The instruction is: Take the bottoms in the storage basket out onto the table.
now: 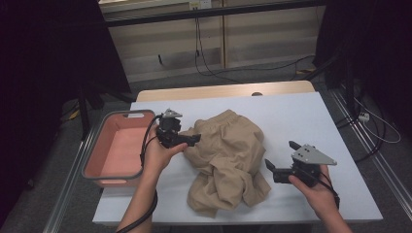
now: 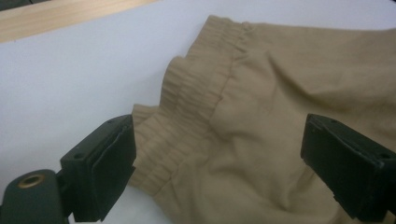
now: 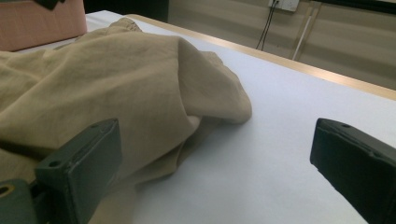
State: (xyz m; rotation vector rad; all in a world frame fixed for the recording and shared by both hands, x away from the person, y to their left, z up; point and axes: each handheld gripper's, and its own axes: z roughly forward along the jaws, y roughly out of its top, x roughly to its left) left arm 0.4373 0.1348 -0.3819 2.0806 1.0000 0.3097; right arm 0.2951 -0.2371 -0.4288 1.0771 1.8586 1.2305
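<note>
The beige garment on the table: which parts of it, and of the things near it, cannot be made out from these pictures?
- Beige garment: high view, crumpled folds hide its full shape and its legs.
- Waistband: left gripper view, the frame's edges cut the cloth; the open left gripper straddles it without pressing.
- Pink bin: high view, its near wall hides part of its floor.
- Right gripper: open, near the garment's edge.

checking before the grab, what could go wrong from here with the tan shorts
The left gripper has its jaws wide over the bunched elastic waistband; it may pinch several layers, so the tan shorts lift as a lump. The right gripper is open beside the crumpled edge, over bare table, and may close on nothing.
</note>
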